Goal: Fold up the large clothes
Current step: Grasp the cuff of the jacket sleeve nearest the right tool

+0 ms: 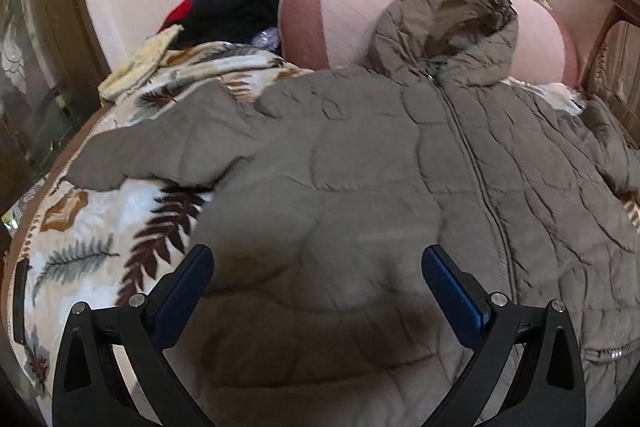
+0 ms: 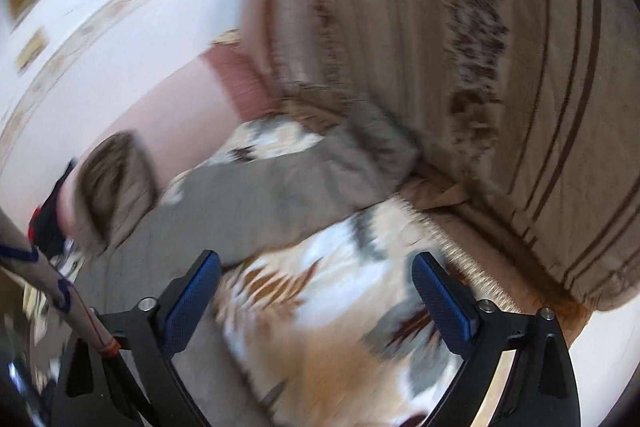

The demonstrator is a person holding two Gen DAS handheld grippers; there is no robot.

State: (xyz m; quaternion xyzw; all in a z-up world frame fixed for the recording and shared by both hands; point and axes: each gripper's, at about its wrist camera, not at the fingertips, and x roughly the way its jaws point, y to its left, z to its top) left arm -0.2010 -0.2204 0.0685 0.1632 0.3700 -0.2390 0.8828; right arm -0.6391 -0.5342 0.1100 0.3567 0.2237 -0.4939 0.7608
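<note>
A large grey-brown quilted puffer jacket (image 1: pixel 360 163) lies spread front-up on a leaf-patterned blanket (image 1: pixel 92 247). Its hood (image 1: pixel 448 23) rests against a pink bolster and one sleeve (image 1: pixel 160 151) stretches left. My left gripper (image 1: pixel 316 267) is open and empty just above the jacket's lower front. In the blurred right wrist view the jacket's other sleeve (image 2: pixel 280 187) lies across the blanket (image 2: pixel 320 307). My right gripper (image 2: pixel 316 275) is open and empty over the blanket, just in front of that sleeve.
A pink bolster (image 1: pixel 344 23) lies at the head. Black and red clothes (image 1: pixel 236 7) and a yellow cloth (image 1: pixel 140 63) are piled at the back left. A striped beige cushion (image 2: pixel 500 87) stands on the right. A person's sleeve (image 2: pixel 48 275) crosses the lower left.
</note>
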